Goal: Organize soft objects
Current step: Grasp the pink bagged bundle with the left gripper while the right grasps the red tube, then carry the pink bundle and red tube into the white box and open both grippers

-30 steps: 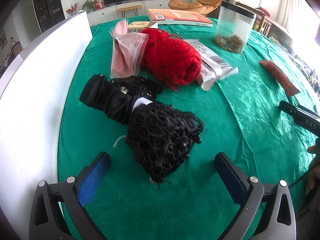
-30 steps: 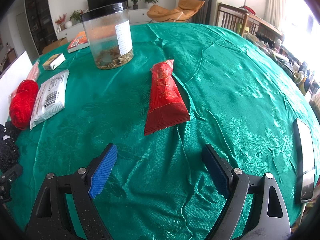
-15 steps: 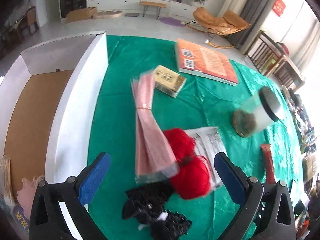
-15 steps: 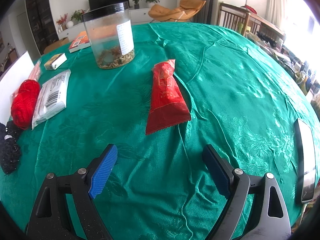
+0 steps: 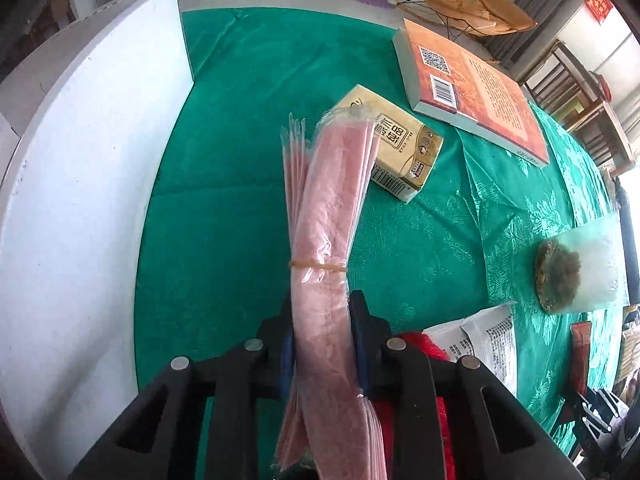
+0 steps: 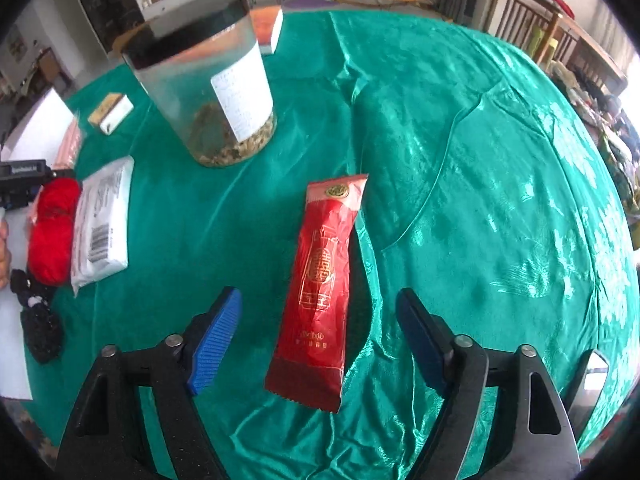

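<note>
My left gripper (image 5: pixel 322 312) is shut on a pink bundle of flat plastic-wrapped sheets (image 5: pixel 332 208) tied with a rubber band; the bundle's far end hangs over the green tablecloth. Red yarn (image 5: pixel 416 344) lies just under that gripper. In the right wrist view, a red foil packet (image 6: pixel 324 264) lies lengthwise between the blue pads of my right gripper (image 6: pixel 320 300). Its jaws are closing, with clear gaps on both sides of the packet. The red yarn (image 6: pixel 54 232) and a black lace item (image 6: pixel 40 328) lie at the left edge.
A white box wall (image 5: pixel 80 200) stands left of the bundle. A tissue pack (image 5: pixel 404 148) and an orange book (image 5: pixel 476 88) lie beyond it. A clear jar (image 6: pixel 208 92) and a white pouch (image 6: pixel 102 224) sit on the cloth; a phone (image 6: pixel 592 372) lies far right.
My left gripper left the black lace item, moved over to the pink bundle and shut on it. My right gripper moved forward over the red packet and its jaws narrowed.
</note>
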`<state>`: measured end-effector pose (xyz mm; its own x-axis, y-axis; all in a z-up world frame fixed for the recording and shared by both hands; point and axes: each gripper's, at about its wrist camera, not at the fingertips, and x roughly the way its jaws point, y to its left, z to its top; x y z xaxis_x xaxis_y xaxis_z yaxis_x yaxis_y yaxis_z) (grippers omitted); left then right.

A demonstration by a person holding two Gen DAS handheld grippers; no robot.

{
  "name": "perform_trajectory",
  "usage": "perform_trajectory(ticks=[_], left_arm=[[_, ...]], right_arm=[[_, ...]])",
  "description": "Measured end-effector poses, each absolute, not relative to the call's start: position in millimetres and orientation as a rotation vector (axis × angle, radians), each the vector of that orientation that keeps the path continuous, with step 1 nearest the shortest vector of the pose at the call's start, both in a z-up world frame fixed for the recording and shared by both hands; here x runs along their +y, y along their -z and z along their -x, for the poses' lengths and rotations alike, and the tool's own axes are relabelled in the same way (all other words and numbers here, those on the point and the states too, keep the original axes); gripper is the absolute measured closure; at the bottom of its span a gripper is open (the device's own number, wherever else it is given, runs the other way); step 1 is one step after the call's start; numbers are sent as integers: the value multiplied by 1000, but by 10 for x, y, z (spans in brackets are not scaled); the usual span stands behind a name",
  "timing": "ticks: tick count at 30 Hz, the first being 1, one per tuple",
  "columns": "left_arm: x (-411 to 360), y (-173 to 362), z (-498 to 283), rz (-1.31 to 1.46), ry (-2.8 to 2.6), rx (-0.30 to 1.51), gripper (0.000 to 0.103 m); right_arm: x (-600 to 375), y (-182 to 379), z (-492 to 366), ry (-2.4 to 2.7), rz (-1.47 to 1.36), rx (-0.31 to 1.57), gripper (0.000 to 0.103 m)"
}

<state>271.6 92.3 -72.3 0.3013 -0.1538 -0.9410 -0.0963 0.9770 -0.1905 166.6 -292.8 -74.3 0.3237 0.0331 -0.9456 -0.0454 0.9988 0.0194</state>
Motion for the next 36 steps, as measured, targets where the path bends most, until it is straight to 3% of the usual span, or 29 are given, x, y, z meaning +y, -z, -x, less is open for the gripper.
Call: perform_trajectory(ticks=[1,4,14,24,26,27,28,29,30,31,36], left_arm=[[928,670,-2722,230,42,1256,81],[972,464,-2741,264,70,1204,81],[1039,-470,-2431,304,253,1072,81],[2344,-952,-1114,175,51,990,81],[2620,-947,-871,139,-53,968,75],[2757,-936,-766,133,-105,959,61],[2874,-901,-684,136,-151,951,30],[2973,-870,-607,144,-195,937,17],[3040,-836,-533,143,-244,917,7],[3085,-809,-462,152,-253,897,6],[2842,-717,-295,205,-136,873,6]], right_arm=[[-2917,814,-1727,-57,40,1290,74],[-3076,681,-1874,-15,0,1242,79],[-2954,-318,-2319,-30,-24,970,79],[-761,-1090,-1491,-584,-57,941,79],[-272,-1128,-1317,-702,-77,950,79],[-56,-1119,-1240,-752,-87,956,78],[141,-1100,-1180,-796,-95,965,74],[312,-1058,-1130,-838,-108,975,70],[447,-1008,-1090,-878,-118,992,46],[542,-959,-1057,-894,-125,1007,30],[141,-765,-990,-790,-151,947,29]])
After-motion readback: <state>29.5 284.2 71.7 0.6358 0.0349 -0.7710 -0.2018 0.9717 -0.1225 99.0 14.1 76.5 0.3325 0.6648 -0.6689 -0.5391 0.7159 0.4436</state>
